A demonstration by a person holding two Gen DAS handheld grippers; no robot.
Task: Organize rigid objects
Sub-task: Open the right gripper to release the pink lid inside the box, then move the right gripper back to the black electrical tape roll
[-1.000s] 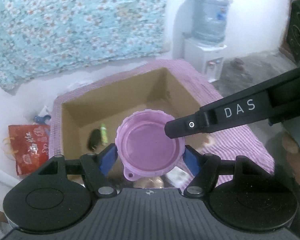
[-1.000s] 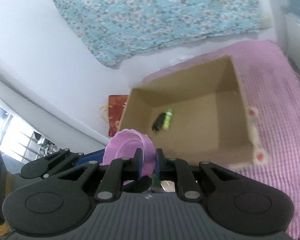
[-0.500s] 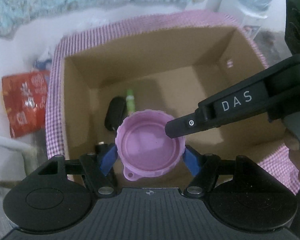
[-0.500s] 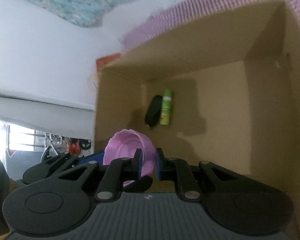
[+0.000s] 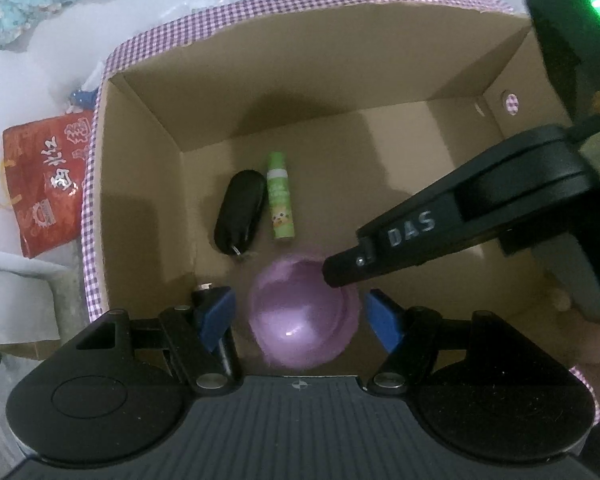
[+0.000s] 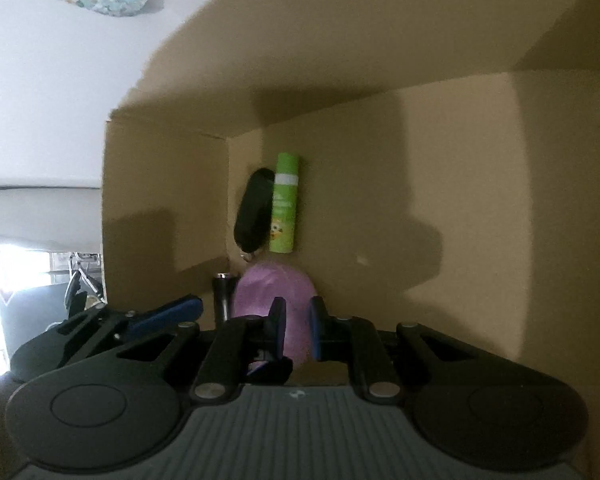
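Inside cardboard box (image 5: 148, 184), purple lid (image 5: 304, 320) sits between left claw (image 5: 300, 316) pads.

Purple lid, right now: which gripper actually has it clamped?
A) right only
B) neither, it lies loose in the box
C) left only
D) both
A: the right gripper is shut on the rim of the purple lid, while the left gripper has its blue pads standing clear on either side of it, above the floor of the cardboard box.
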